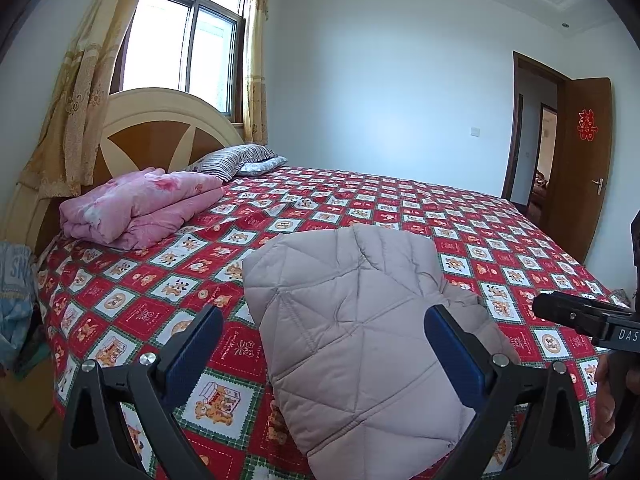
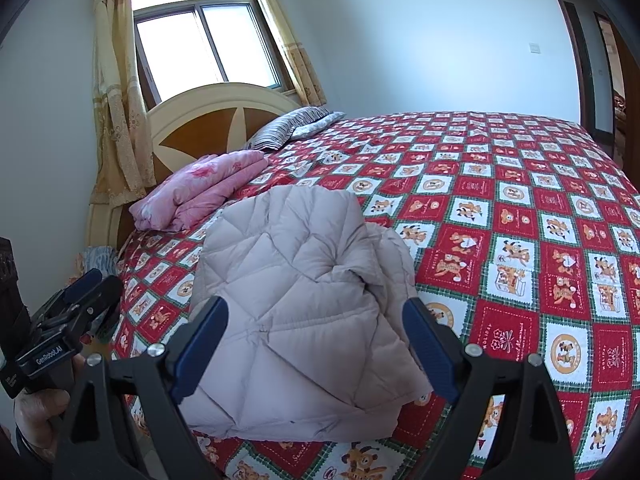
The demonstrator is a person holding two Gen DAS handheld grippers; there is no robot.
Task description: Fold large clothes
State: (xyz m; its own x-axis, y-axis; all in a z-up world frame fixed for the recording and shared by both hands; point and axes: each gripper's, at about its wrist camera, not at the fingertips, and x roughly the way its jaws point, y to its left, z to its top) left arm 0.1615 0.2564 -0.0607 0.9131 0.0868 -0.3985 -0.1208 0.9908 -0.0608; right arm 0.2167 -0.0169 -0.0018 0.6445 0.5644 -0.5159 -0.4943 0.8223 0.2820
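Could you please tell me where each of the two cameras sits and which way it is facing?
Left wrist: sits on the left gripper, looking slightly down across the bed at the folded quilted jacket; its open fingers show, with the right gripper at the right edge.
Right wrist: sits on the right gripper, facing the jacket; the left gripper and hand show lower left.
Shared: jacket, pink bedding, headboard, window.

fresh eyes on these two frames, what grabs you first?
The folded pale quilted down jacket lies on the bed's near edge, in front of both open grippers' jaws. Under it, the loud red-and-white cartoon bedspread covers the whole bed. A folded pink quilt sits by the headboard.
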